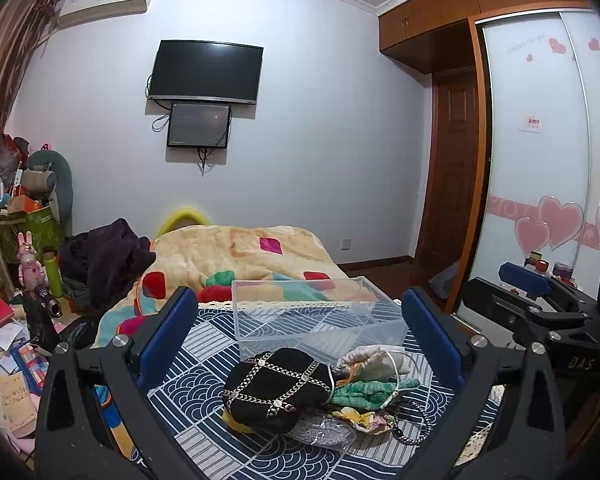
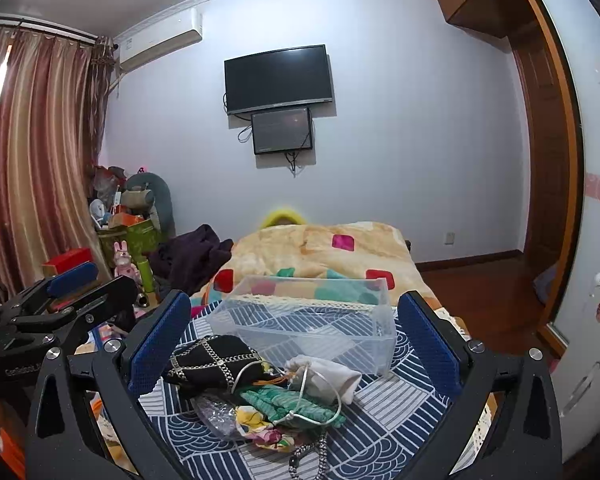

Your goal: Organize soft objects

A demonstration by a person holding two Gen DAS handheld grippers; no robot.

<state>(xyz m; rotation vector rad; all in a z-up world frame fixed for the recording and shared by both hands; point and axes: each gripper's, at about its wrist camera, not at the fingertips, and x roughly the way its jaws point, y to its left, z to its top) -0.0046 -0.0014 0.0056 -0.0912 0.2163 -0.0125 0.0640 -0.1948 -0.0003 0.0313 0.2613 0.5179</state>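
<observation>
A pile of soft items lies on a blue-and-white patterned cloth point(image 1: 204, 344): a black pouch with chain trim point(image 1: 276, 388), a white drawstring bag point(image 1: 374, 362), a green cloth point(image 1: 364, 394) and a floral scrunchie point(image 1: 364, 416). A clear plastic box point(image 1: 316, 316) stands empty just behind them. My left gripper point(image 1: 300, 344) is open, above and around the pile, holding nothing. My right gripper point(image 2: 296, 344) is open over the same pile: black pouch point(image 2: 212, 360), white bag point(image 2: 328, 376), green cloth point(image 2: 292, 404), box point(image 2: 312, 320). Each gripper shows at the edge of the other's view.
A bed with a beige patterned blanket point(image 1: 240, 256) lies beyond the box. Dark clothes point(image 1: 108, 260) and cluttered boxes and toys point(image 1: 28, 216) fill the left. A wardrobe with sliding doors point(image 1: 540, 160) stands right. A black-and-white cord point(image 1: 416, 424) lies by the pile.
</observation>
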